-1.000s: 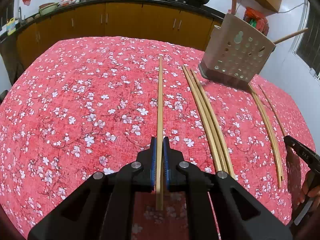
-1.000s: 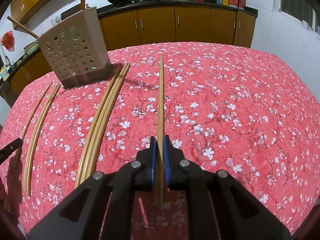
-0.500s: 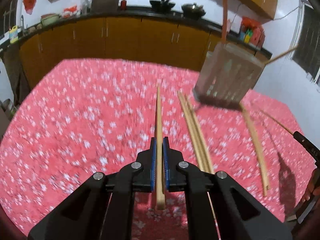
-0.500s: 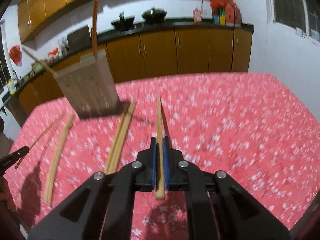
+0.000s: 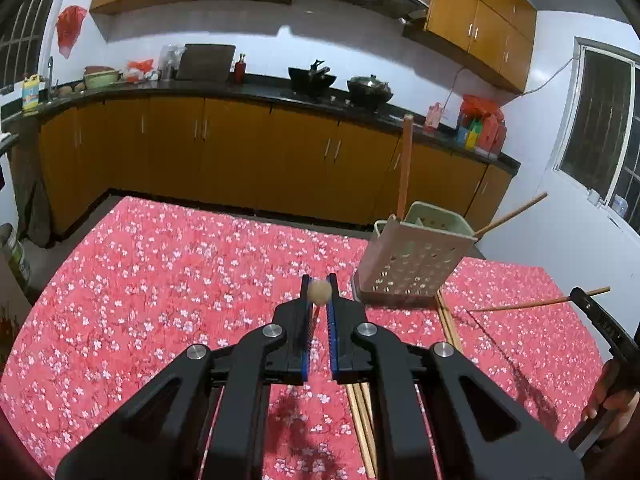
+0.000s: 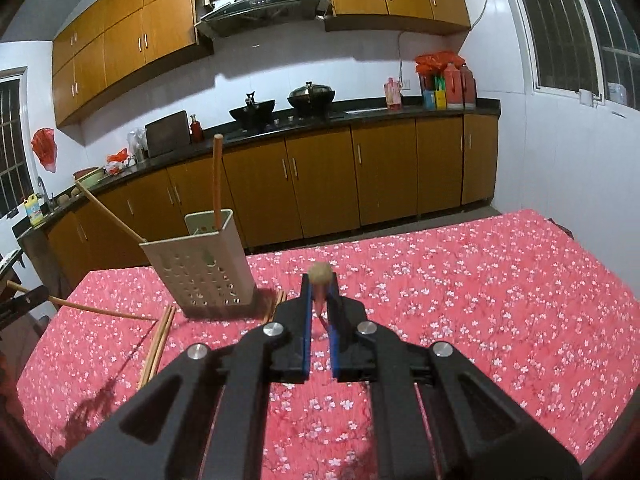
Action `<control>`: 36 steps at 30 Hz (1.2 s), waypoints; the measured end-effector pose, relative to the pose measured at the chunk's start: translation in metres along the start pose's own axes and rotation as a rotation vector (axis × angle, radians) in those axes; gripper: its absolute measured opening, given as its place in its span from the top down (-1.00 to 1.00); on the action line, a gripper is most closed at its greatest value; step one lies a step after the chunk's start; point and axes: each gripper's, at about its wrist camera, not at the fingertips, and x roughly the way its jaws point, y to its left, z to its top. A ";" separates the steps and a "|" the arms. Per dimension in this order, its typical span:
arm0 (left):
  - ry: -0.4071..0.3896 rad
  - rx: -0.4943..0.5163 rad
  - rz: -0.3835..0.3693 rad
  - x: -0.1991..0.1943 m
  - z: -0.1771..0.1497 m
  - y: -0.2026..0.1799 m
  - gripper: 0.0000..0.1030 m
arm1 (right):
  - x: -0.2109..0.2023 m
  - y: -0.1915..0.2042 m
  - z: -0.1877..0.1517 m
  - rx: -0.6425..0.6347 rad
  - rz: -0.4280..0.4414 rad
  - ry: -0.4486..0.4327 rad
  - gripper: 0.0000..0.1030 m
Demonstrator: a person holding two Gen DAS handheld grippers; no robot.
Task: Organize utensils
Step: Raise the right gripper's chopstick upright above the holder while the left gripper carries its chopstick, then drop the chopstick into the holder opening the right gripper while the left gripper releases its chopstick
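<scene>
table point(image 5: 120, 300): red floral cloth | on it: holder point(image 5: 412, 268), loose chopsticks point(image 5: 362, 412)

Matt wooden chopsticks point(image 5: 362, 408) – perforated plastic holder point(image 5: 412, 264) – printed cloth tablecloth point(image 5: 160, 280).

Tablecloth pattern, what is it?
Red tablecloth with small white-and-pink blossoms, clearest in the right wrist view.
</scene>
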 end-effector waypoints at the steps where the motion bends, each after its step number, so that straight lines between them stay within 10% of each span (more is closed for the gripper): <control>1: -0.006 0.001 -0.001 -0.001 0.002 0.000 0.86 | -0.001 0.000 0.001 -0.001 0.002 -0.005 0.85; 22: -0.259 0.107 -0.127 -0.050 0.093 -0.074 0.86 | -0.054 0.048 0.111 0.026 0.298 -0.202 0.85; 36: -0.395 0.040 -0.045 0.010 0.115 -0.102 0.86 | 0.031 0.064 0.123 0.022 0.261 -0.023 0.85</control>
